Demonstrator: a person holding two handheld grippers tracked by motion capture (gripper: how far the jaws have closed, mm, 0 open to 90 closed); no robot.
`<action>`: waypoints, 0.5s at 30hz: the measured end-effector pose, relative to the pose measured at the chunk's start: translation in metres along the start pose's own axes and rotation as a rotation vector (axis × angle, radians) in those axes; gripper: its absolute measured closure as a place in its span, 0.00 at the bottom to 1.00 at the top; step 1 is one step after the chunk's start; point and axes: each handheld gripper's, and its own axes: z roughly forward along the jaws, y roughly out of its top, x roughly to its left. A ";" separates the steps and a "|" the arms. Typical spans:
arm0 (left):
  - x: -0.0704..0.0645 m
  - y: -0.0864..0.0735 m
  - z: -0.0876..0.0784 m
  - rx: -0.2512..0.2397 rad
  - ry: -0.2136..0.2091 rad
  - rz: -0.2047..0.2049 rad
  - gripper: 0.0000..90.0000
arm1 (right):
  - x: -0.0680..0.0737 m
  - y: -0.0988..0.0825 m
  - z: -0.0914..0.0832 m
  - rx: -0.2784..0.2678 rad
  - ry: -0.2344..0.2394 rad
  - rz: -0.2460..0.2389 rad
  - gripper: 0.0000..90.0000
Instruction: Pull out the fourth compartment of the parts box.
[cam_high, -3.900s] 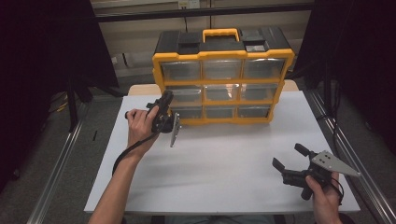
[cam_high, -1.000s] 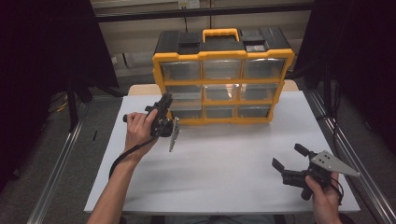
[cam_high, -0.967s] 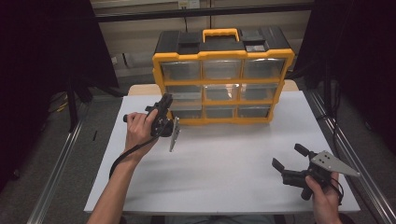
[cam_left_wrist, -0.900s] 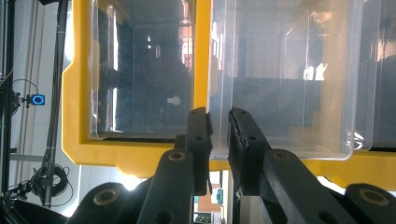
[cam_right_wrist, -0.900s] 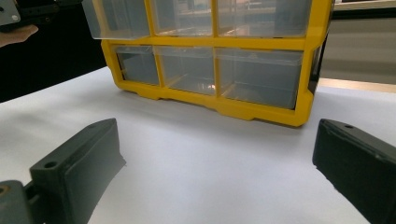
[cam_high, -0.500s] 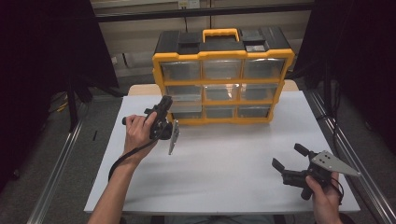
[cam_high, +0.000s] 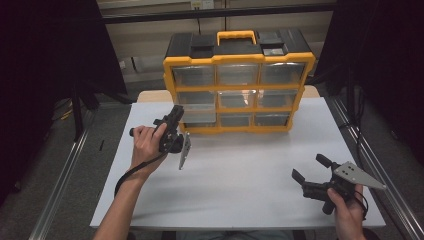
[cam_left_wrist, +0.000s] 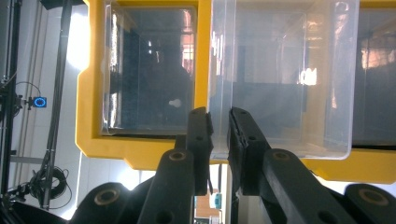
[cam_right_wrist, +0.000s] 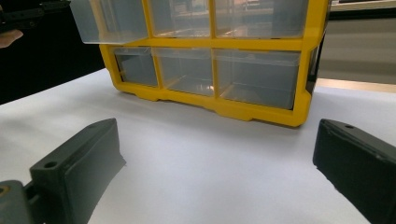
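Left gripper view: left gripper (cam_left_wrist: 218, 140) jaws clamp the clear drawer (cam_left_wrist: 280, 79) front, now drawn outward; right gripper (cam_high: 312, 172) jaws stay apart.

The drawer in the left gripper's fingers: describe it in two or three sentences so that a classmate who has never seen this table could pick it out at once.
Find the yellow organiser at the back of the white table, with three rows of clear drawers. Go to its left column, middle row, where the left gripper reaches. That drawer alone sticks out of the frame, its front lip pinched between the fingers; the others sit flush.
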 end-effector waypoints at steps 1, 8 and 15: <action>0.000 0.000 0.000 0.001 0.001 -0.001 0.88 | 0.000 0.000 0.000 0.002 -0.002 0.000 0.01; -0.001 0.002 -0.005 -0.009 0.009 0.006 0.88 | 0.000 0.000 -0.002 -0.003 -0.003 0.000 0.01; 0.000 0.002 -0.010 -0.014 0.013 0.015 0.89 | 0.001 0.000 -0.001 0.000 0.000 0.000 0.01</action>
